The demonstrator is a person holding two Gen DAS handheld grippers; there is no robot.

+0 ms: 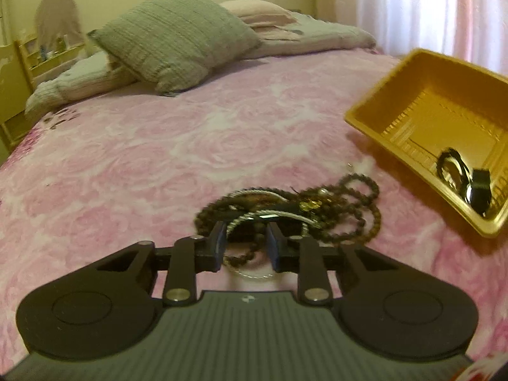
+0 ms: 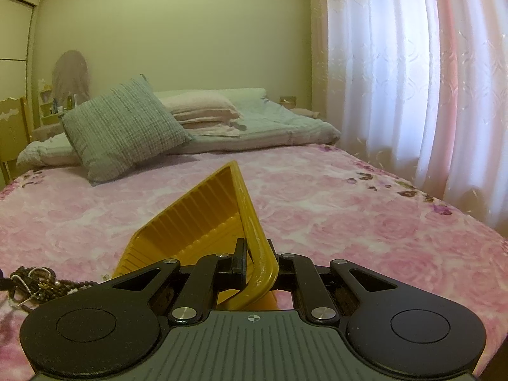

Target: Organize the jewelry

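- Bedroom, pink rose-print bedspread (image 1: 127, 165) as work surface: soft, plush, slightly uneven, so small things could sink into the nap.
- Left gripper (image 1: 246, 244) pointed down at the jewelry pile (image 1: 285, 212), jaws part-open and straddling it; a silver bangle (image 1: 270, 219) and a loop of beads lay between the fingers (image 1: 219, 244). Pads didn't look pressed on anything, so not gripping yet.
- Pile sat right at the fingertips and just beyond: dark brown bead strands (image 1: 365, 203), braided silver rings, a small gold-coloured charm, all tangled.
- Handling call: light, limp strands, no stiffness; lifting one piece would likely drag the others. Bangle was the only rigid part, thin and smooth metal, probably slippery. Best hold: across the bangle's wire, or pinch a bunched clump of beads, not a single strand.
- Right gripper (image 2: 260, 270) clenched on the rim of the yellow tray (image 2: 197, 222), near a corner, holding it tilted up off the bed.
- Tray: thin moulded plastic, ribbed walls, rolled lip, rectangular. Stiff enough for a one-edge grip, but probably flexes. Seen from the left gripper it was ahead and to the right, well clear of the pile, with a few dark items already inside at the low end (image 1: 466, 181).
- Further ahead: grey knit cushion (image 1: 177, 38), folded pale blankets.
- Far right: sheer white-pink curtains (image 2: 412, 95).
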